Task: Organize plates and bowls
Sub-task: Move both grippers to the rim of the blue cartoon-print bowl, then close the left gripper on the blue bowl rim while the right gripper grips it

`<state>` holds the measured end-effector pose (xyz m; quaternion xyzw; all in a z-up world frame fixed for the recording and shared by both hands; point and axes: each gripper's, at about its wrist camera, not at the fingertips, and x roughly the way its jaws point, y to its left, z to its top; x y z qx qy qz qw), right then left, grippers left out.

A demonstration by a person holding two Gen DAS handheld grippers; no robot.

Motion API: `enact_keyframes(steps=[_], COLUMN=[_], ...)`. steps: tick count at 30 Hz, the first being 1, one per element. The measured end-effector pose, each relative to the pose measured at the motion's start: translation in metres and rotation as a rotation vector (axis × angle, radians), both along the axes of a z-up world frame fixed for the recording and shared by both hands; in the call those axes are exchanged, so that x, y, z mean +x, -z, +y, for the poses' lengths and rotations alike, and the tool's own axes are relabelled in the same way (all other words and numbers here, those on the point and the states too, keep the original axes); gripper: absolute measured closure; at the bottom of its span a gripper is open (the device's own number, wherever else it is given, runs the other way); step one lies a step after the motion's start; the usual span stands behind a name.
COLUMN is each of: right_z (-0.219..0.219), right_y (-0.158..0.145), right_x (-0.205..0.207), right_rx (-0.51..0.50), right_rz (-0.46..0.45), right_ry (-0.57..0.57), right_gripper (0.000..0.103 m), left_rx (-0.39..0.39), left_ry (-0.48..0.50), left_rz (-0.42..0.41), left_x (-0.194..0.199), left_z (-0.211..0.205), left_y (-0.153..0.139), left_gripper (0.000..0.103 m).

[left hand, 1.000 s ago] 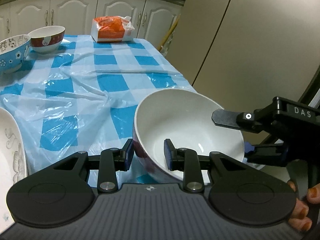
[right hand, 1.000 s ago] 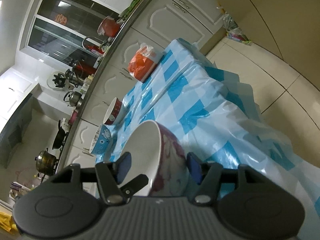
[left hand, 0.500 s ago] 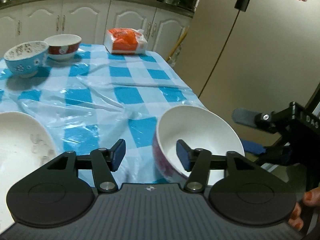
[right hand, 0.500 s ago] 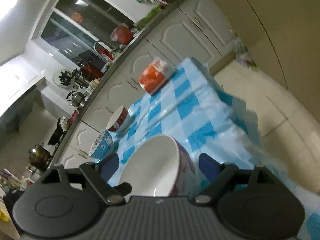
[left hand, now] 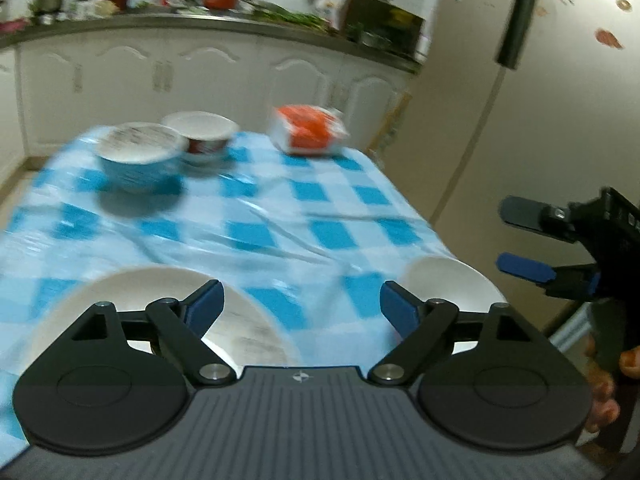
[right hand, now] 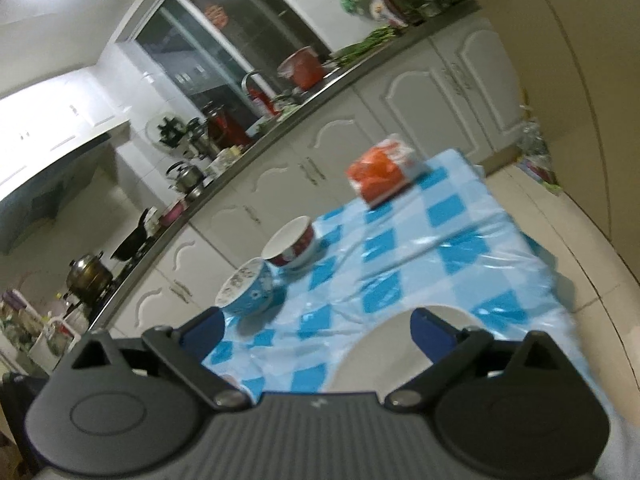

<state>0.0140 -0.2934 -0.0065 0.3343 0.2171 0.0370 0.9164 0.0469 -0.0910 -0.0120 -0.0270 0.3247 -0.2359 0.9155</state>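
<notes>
Item: white bowl (left hand: 444, 280), plain white inside, at the near right corner of the table under my left gripper's right finger; only its upper rim shows in the left wrist view. In the right wrist view the same white bowl (right hand: 384, 344) sits just ahead of my right gripper, partly behind its right finger; its outer wall is hidden

Item: large white plate (left hand: 160, 292), near left of the table, faint grey pattern on its face, half covered by my left gripper's body

Item: blue bowl (left hand: 138, 160), patterned inside, blue outer wall, toward the far left of the table; blurred. Right wrist view: blue bowl (right hand: 246, 290), tilted by the lens

Item: red bowl (left hand: 202, 136), white inside, red band outside, just behind the blue one and touching or nearly so; I cannot tell which. Right wrist view: red bowl (right hand: 290, 242)

Item: left gripper (left hand: 300, 304), fingers spread wide, nothing between the blue pads, held above the table between plate and white bowl

Item: right gripper (right hand: 316, 330), fingers wide apart, gripping nothing; seen from the left wrist at the right edge as right gripper (left hand: 516, 240), off the table's side, my hand (left hand: 604, 392) on its handle

Surroundings: blue and white checked tablecloth (left hand: 320, 208), shiny and creased; orange packet (left hand: 310, 130) at the far end; white cabinets (left hand: 160, 76) behind; cluttered counter (right hand: 256, 136) with pots and a kettle; beige fridge (left hand: 560, 100) at right
</notes>
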Motion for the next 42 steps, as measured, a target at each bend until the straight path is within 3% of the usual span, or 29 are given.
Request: enact_keyframes(steps=[9,19,26,32,42], right_z=[0.042,0.084,0.095,0.101,0.101], right_y=[-0.013,-0.004,0.010,0.021,0.041], right_x=[0.074,0.176,0.236,0.274,0.314], right_rx=[-0.023,0.000,-0.036,-0.056,-0.029], right_rz=[0.042,0.122,0.179,0.185,0.223], right_ry=[-0.117,-0.235,-0.271,-0.289,-0.288], right_gripper=[0.003,0.003,0.011,0.016,0.030], left_rx=[-0.008,-0.086,-0.127,-0.113,-0.109], left_ry=[-0.171,-0.311,-0.330,-0.332,-0.333], left_rz=[-0.039,0.013,0.049,0.065,0.092], left_x=[0.048,0.134,0.196,0.245,0.277], left_z=[0.083,0.132,0.143,0.138,0.125], left_y=[-0.019,-0.014,0.001,0.021,0.046], left_gripper=[0.000,0.000,0.000,0.000,0.000])
